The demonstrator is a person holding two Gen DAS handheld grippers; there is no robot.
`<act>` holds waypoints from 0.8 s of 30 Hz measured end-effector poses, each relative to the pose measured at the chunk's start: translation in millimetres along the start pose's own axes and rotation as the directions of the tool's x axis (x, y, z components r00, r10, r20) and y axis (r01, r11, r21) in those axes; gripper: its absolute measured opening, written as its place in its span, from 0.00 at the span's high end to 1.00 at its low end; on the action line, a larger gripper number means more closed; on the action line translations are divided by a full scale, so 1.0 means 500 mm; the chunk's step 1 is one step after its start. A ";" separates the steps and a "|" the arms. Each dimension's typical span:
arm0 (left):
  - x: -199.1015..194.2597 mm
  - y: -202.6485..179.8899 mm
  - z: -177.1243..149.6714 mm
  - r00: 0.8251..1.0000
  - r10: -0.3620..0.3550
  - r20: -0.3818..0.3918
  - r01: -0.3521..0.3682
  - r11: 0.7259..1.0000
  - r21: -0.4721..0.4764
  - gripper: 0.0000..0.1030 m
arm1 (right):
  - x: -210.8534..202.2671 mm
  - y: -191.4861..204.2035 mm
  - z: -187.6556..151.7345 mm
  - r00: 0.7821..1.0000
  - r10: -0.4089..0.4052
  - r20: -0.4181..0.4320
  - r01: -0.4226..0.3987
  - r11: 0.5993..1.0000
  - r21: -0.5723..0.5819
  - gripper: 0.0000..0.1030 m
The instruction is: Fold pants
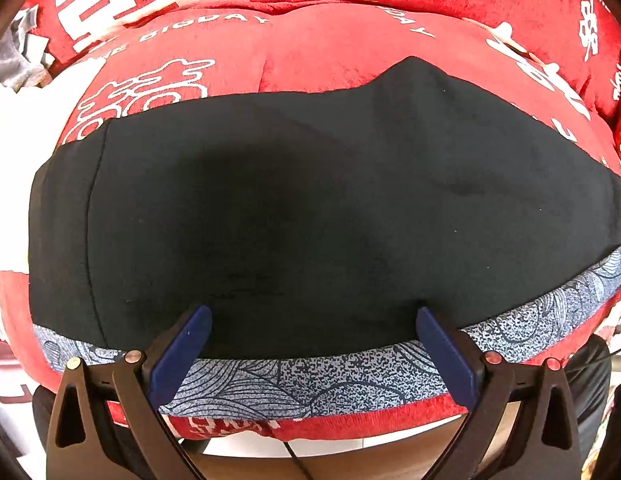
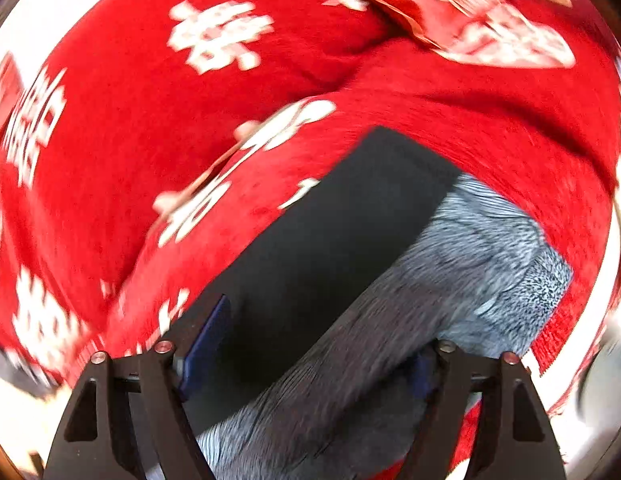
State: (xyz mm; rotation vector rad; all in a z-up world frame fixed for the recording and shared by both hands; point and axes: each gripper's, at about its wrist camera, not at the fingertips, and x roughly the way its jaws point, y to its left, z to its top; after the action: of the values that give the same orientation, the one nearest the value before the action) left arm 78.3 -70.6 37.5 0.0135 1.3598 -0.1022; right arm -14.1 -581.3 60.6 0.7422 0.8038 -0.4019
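Observation:
Black pants (image 1: pixel 310 200) lie folded flat on a red cushion (image 1: pixel 310 60), with a blue-grey patterned band (image 1: pixel 310 376) along their near edge. My left gripper (image 1: pixel 312 316) points down over that near edge with its blue fingers (image 1: pixel 190 344) spread wide and nothing clamped between them. In the blurred right wrist view the pants (image 2: pixel 330 240) run diagonally, black on the left and the patterned band (image 2: pixel 470 264) on the right. My right gripper (image 2: pixel 314 356) hovers over them with its jaws apart, the cloth lying between and beneath the fingers without being pinched.
Red seat cushions with white characters (image 2: pixel 214 36) surround the pants. A red printed pillow (image 2: pixel 490 20) lies at the back right. Grey cloth (image 1: pixel 14 48) sits at the far left. A thin black cable (image 1: pixel 296 458) hangs below the seat's front edge.

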 end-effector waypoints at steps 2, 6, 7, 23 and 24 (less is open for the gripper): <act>-0.001 0.003 0.004 1.000 -0.003 -0.006 0.003 1.000 -0.005 0.00 | 0.007 -0.020 0.011 0.999 -0.023 -0.042 0.024 0.999 0.026 0.92; -0.026 0.009 0.023 0.999 -0.045 0.027 0.046 0.998 -0.049 0.00 | -0.081 0.026 0.010 0.996 -0.052 0.074 0.061 0.990 -0.125 0.92; -0.029 0.007 0.027 0.998 -0.051 0.035 0.053 0.997 -0.054 0.00 | -0.110 0.046 0.003 0.991 -0.064 0.121 0.085 0.981 -0.174 0.92; -0.005 -0.100 0.003 1.000 -0.009 0.015 0.008 0.995 0.101 0.00 | -0.153 0.021 -0.047 0.878 -0.440 0.190 0.466 0.876 -0.121 0.28; -0.012 -0.114 -0.003 0.999 0.009 0.043 -0.013 0.994 0.107 0.00 | -0.162 0.065 -0.073 0.884 -0.412 0.220 0.455 0.866 -0.208 0.28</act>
State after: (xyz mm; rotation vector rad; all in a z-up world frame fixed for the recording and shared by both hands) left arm 71.2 -126.8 45.8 0.1087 1.3102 -0.1657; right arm -65.2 -528.7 119.9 0.2725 0.8419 -0.7438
